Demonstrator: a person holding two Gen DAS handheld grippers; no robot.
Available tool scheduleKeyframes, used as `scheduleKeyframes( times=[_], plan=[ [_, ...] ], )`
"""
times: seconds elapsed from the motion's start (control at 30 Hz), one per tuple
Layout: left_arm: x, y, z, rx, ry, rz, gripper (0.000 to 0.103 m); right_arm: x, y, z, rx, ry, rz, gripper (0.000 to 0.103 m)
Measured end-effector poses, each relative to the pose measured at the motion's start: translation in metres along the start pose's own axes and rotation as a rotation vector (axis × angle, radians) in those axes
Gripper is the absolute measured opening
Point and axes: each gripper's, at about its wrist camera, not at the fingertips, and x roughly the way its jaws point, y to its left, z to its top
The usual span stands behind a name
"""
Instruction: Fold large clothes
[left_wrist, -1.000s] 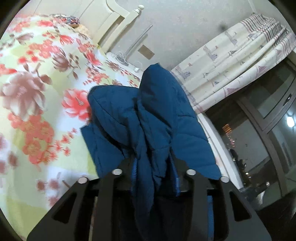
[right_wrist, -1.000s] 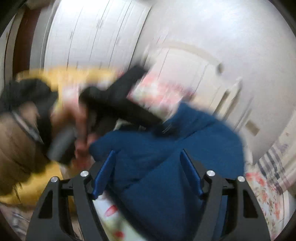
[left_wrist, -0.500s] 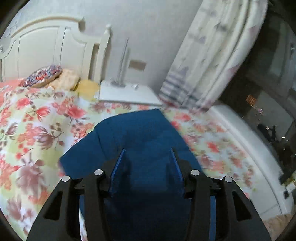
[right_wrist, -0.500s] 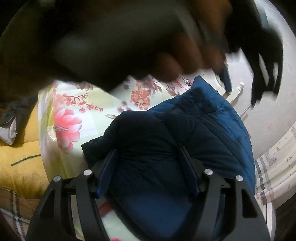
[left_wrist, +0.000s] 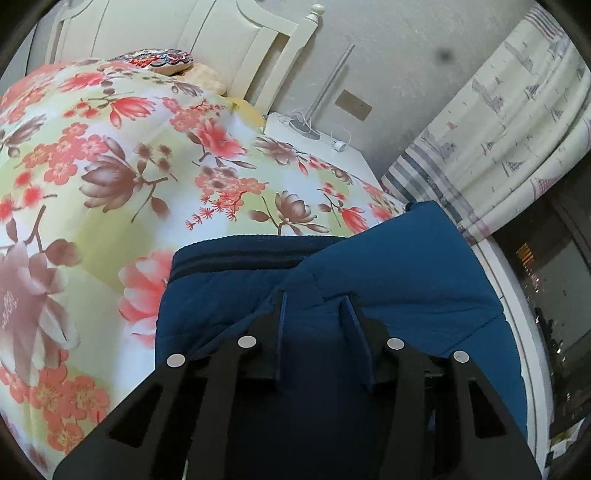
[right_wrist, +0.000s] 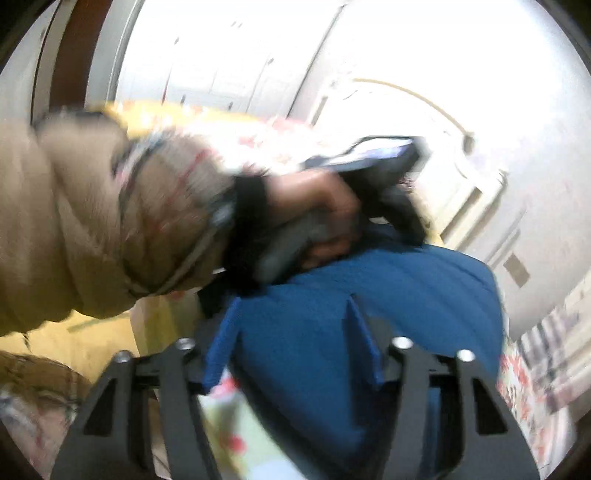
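Floral bedspread (left_wrist: 110, 155) under blue jacket (left_wrist: 406, 266)

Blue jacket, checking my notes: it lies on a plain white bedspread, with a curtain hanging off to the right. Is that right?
Not quite. The left wrist view shows the blue jacket lying on a floral bedspread, pale green and white with red and brown flowers, not plain white. The curtain does hang to the right.

Both wrist views look closely down onto the blue jacket (left_wrist: 406, 280).
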Motion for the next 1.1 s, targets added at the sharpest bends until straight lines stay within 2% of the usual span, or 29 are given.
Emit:
scheduleKeyframes(
  times=[0.07,0.13,0.2,0.23,0.27,0.33,0.4,0.43,0.47,0.5,0.6,0.8,0.87,0.9,0.93,0.97,1.0,1.1],
  plan=[
    [-0.003,0.000,-0.002,-0.005,-0.017,0.019,0.048,-0.015,-0.054,0.001,0.126,-0.049,-0.022,0.049],
    [-0.005,-0.002,-0.003,0.002,-0.029,0.051,0.048,-0.009,-0.104,0.002,0.229,-0.034,-0.054,0.049],
    [-0.005,-0.001,-0.003,-0.002,-0.030,0.060,0.048,0.011,-0.154,0.003,0.313,0.004,-0.087,0.048],
    [-0.005,-0.001,-0.002,-0.004,-0.030,0.067,0.048,0.029,-0.180,0.006,0.358,0.037,-0.100,0.044],
    [-0.006,0.000,-0.003,-0.005,-0.030,0.075,0.048,0.048,-0.202,0.009,0.397,0.066,-0.086,0.040],
    [-0.006,0.000,-0.003,-0.004,-0.030,0.088,0.048,0.078,-0.231,0.011,0.442,0.107,-0.072,0.040],
    [-0.006,0.000,-0.003,-0.006,-0.029,0.091,0.048,0.130,-0.241,0.010,0.442,0.200,-0.034,0.041],
    [-0.006,0.002,-0.003,-0.012,-0.029,0.098,0.048,0.154,-0.242,0.006,0.444,0.246,-0.007,0.047],
    [-0.007,0.004,-0.002,-0.026,-0.031,0.096,0.048,0.171,-0.243,0.005,0.458,0.290,0.018,0.047],
    [-0.007,0.007,-0.002,-0.041,-0.030,0.096,0.048,0.182,-0.241,0.001,0.472,0.299,0.027,0.048],
    [-0.006,0.015,-0.003,-0.076,-0.028,0.065,0.048,0.190,-0.235,0.003,0.403,0.333,0.020,0.048],
    [-0.006,0.018,-0.004,-0.093,-0.032,0.045,0.048,0.193,-0.242,-0.006,0.427,0.312,0.077,0.050],
    [-0.007,0.019,-0.005,-0.102,-0.034,0.031,0.048,0.193,-0.249,0.004,0.372,0.317,0.071,0.049],
    [-0.007,0.019,-0.005,-0.101,-0.034,0.031,0.048,0.185,-0.256,0.009,0.379,0.286,0.065,0.049],
    [-0.007,0.019,-0.006,-0.099,-0.034,0.034,0.048,0.178,-0.264,0.011,0.412,0.247,0.058,0.046],
    [-0.007,0.019,-0.005,-0.096,-0.034,0.039,0.048,0.172,-0.278,0.010,0.476,0.199,0.044,0.037],
    [-0.007,0.017,-0.005,-0.089,-0.033,0.050,0.048,0.174,-0.287,0.005,0.524,0.190,0.050,0.031],
    [-0.007,0.010,-0.005,-0.063,-0.030,0.101,0.048,0.204,-0.283,-0.015,0.540,0.265,0.137,0.029]
  ],
)
